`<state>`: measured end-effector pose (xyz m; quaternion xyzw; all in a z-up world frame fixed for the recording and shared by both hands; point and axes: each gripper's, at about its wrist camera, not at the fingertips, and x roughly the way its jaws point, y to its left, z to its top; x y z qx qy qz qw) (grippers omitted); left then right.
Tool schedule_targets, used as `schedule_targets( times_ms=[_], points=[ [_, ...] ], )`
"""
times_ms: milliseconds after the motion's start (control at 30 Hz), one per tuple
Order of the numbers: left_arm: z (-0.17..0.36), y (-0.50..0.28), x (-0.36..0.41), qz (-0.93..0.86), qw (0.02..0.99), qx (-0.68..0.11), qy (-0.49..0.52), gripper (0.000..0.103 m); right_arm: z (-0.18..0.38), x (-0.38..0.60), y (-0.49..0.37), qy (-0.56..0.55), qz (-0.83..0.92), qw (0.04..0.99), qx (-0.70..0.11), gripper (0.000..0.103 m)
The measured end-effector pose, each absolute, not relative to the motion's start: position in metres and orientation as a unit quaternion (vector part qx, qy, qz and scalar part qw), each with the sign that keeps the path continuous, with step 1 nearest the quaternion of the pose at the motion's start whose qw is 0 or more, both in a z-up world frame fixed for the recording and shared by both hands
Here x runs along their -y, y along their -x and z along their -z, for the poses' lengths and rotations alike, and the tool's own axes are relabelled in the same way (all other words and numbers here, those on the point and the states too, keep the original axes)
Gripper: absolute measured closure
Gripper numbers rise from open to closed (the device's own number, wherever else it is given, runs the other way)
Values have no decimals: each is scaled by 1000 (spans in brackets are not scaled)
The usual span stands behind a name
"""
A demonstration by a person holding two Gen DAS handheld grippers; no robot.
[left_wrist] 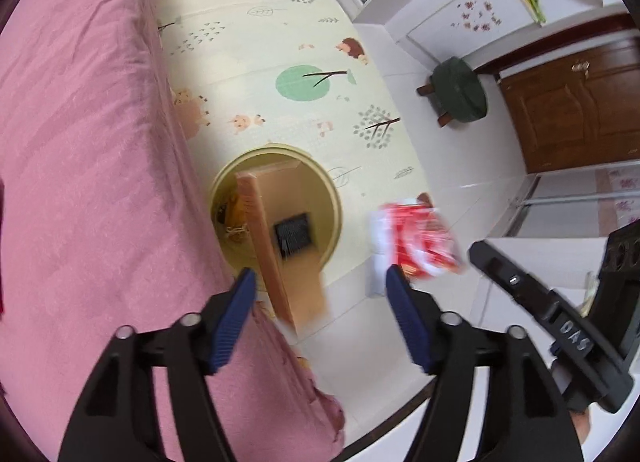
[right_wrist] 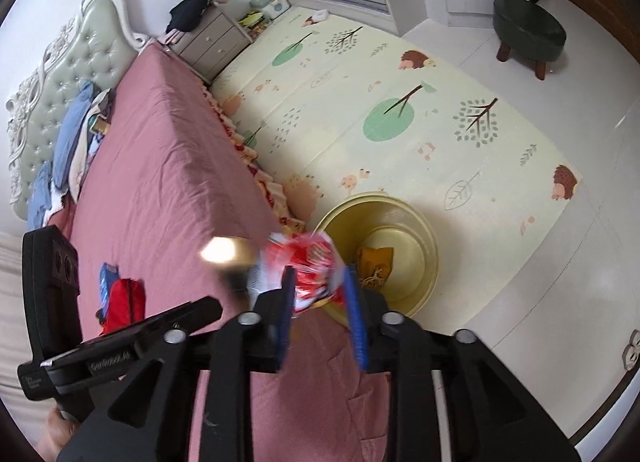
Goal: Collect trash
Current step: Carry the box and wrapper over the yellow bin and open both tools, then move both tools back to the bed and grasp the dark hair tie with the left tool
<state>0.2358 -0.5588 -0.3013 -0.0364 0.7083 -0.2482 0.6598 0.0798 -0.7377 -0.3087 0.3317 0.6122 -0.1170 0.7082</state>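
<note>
Trash wrapper [right_wrist: 308,274] blurred between parted right gripper [right_wrist: 320,298] fingers, perhaps loose, left gripper [left_wrist: 320,302] spread wide, cardboard [left_wrist: 288,246] smeared over bin [left_wrist: 276,206].

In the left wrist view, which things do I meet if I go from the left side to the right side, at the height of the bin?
Pink bed cover → yellow bin → red and white wrapper → the other tool's black body.
</note>
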Motion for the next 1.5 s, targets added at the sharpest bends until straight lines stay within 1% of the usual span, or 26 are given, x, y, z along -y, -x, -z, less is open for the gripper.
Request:
schedule_targets(
  times_ms=[33, 100, 300, 367, 467, 667, 1033, 1200, 1500],
  points=[
    [302, -237, 559, 249, 659, -709, 35, 31, 309, 738, -80, -333, 119, 708, -611, 68],
    [304, -236, 560, 251, 654, -713, 28, 28, 309, 740, -78, -338, 123, 707, -609, 68],
    [301, -229, 552, 253, 652, -714, 28, 28, 304, 737, -77, -339, 122, 707, -609, 68],
    [298, -227, 547, 255, 655, -711, 28, 27, 298, 732, -78, -337, 118, 710, -606, 64],
    [292, -221, 535, 250, 662, -706, 26, 27, 289, 722, -81, -329, 108, 718, -604, 63],
    [283, -210, 485, 229, 671, -704, 48, 26, 276, 682, -93, -307, 73, 727, -610, 63],
    [265, -181, 341, 151, 704, -688, 88, 26, 265, 549, -114, -266, -32, 728, -632, 63],
    [264, -165, 276, 113, 711, -684, 115, 26, 262, 478, -121, -240, -79, 723, -643, 63],
    [267, -143, 157, 40, 719, -674, 165, 26, 262, 381, -130, -205, -141, 710, -658, 63]
  ],
)
